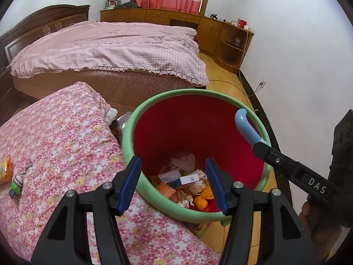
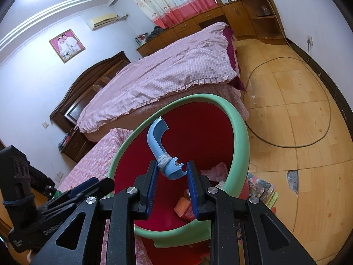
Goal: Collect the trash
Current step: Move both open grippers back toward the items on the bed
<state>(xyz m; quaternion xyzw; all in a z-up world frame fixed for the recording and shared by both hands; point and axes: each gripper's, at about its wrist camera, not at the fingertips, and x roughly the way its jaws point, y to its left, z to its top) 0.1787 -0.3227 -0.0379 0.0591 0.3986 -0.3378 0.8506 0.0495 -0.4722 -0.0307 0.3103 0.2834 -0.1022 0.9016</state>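
Right wrist view: right gripper (image 2: 172, 173) clamps blue curved plastic piece (image 2: 160, 149) above red bin (image 2: 238, 132). Left gripper (image 1: 173, 182) wide, empty. Drop step; next needs jaws parting over bin mouth.

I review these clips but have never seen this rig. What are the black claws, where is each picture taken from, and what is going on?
No robot here: a person holds a two-finger gripper in each hand, each with a fisheye camera looking along its fingers. In the left view, the left gripper is open and empty, over a red bin with a green rim, holding paper scraps and wrappers. In the right view, the right gripper holds a curved light-blue plastic piece above that bin. A floral-covered surface beside it carries a small keychain toy.
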